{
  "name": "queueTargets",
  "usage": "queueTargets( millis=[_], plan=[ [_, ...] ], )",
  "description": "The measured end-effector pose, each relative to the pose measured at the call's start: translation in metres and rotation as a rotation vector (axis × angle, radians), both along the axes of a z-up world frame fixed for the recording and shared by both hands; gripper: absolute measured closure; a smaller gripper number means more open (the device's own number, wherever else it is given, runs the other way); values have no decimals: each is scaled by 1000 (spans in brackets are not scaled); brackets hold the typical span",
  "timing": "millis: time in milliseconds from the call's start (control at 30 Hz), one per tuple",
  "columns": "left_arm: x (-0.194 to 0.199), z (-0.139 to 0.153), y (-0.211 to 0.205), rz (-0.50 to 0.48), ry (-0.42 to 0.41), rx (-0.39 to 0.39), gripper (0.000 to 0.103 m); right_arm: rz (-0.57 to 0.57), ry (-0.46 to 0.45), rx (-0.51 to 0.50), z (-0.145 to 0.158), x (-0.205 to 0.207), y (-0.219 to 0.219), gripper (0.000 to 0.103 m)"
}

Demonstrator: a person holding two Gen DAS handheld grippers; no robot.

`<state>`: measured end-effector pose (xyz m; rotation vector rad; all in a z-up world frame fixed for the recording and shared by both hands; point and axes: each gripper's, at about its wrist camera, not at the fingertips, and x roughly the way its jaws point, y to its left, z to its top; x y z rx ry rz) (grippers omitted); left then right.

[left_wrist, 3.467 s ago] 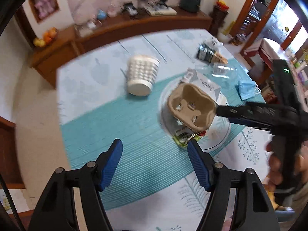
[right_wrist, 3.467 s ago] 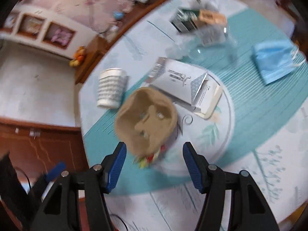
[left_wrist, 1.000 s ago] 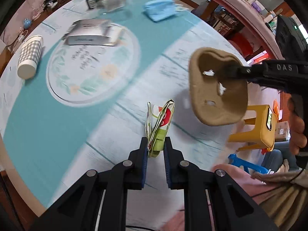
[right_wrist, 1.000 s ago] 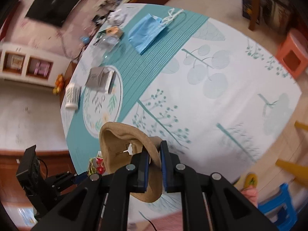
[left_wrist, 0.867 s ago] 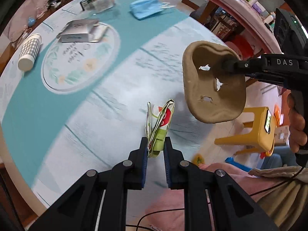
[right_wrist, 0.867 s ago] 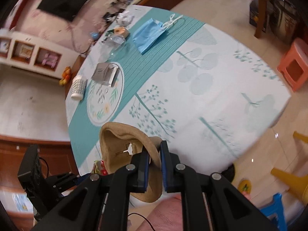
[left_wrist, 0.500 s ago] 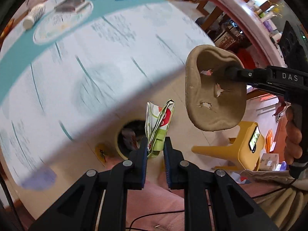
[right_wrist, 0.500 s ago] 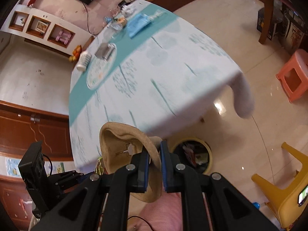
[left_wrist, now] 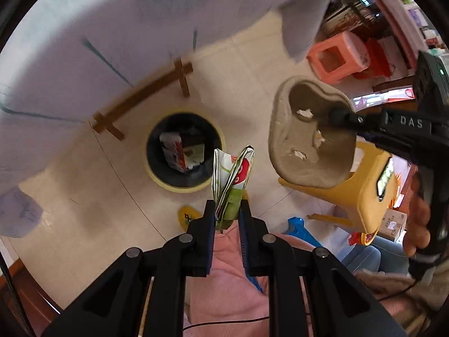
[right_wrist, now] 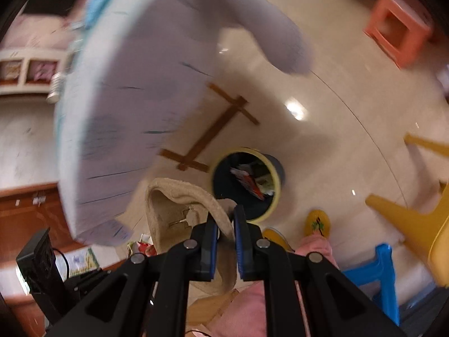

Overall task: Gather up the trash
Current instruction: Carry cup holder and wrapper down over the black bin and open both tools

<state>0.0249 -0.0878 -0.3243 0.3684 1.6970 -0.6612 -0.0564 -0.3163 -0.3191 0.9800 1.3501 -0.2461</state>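
My left gripper (left_wrist: 226,210) is shut on a folded green, white and red wrapper (left_wrist: 233,178), which stands up between its blue pads. Just beyond it on the floor sits a round bin (left_wrist: 183,151) with a yellow rim and a black liner, with trash inside. My right gripper (right_wrist: 224,219) is shut on the rim of a brown pulp cup carrier (right_wrist: 182,205), and the same carrier (left_wrist: 308,137) hangs to the right of the wrapper in the left wrist view. The bin (right_wrist: 247,182) lies right ahead of the right fingers.
The table, under its pale cloth (left_wrist: 112,28), overhangs the floor at upper left, with its wooden foot (left_wrist: 140,98) beside the bin. A yellow stool (left_wrist: 362,193), an orange stool (left_wrist: 336,59) and a blue stool (right_wrist: 384,275) stand to the right. A pink-clad leg (left_wrist: 224,280) and yellow slippers (right_wrist: 317,223) are below.
Both grippers have swung off the tabletop and down past its edge toward the floor. The bin has come into view ahead of them and grown nearer. Both grips are unchanged.
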Motion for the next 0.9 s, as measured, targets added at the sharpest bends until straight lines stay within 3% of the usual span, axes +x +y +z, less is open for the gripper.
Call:
queueTargets(
  millis=[167, 433, 667, 800, 900],
  plan=[
    [-1, -69, -1, 36, 32, 44, 90, -57, 120, -22, -68, -19, 0, 92],
    [17, -157, 11, 135, 55, 60, 85, -88, 187, -41, -133, -18, 15, 92],
    [32, -199, 19, 188, 42, 44, 65, -86, 196, -36, -177, 4, 40, 92],
    [32, -205, 31, 189, -3, 58, 38, -71, 203, -39, -193, 20, 52, 91],
    [32, -204, 42, 190, -38, 64, 28, -70, 195, -26, -205, 30, 61, 90]
  ],
)
